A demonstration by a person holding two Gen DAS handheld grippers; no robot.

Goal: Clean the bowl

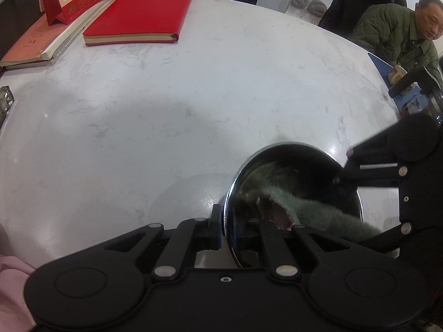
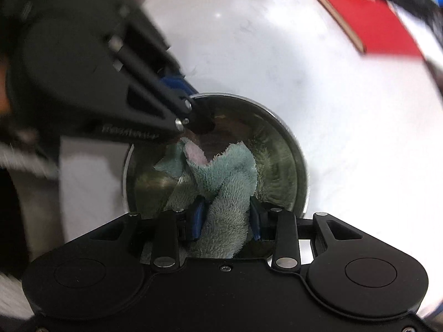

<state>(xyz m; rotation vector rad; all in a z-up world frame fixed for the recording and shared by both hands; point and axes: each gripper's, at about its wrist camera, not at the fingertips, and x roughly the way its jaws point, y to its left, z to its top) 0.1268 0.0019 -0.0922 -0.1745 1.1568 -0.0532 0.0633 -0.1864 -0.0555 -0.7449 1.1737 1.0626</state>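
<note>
Left wrist view: my left tongs [image 1: 227, 228] are pinched tight on the near rim of the steel bowl [image 1: 279, 149], which sits on the white desk [image 1: 166, 105] at about 4 o'clock in the frame. A red notebook [image 1: 138, 13] lies at 11 o'clock.

Right wrist view: my right tongs [image 2: 227, 218] grip the green cloth [image 2: 224, 182] inside the bowl [image 2: 288, 149], frame centre. Left tongs [image 2: 198, 110] on the rim at 10 o'clock.
</note>
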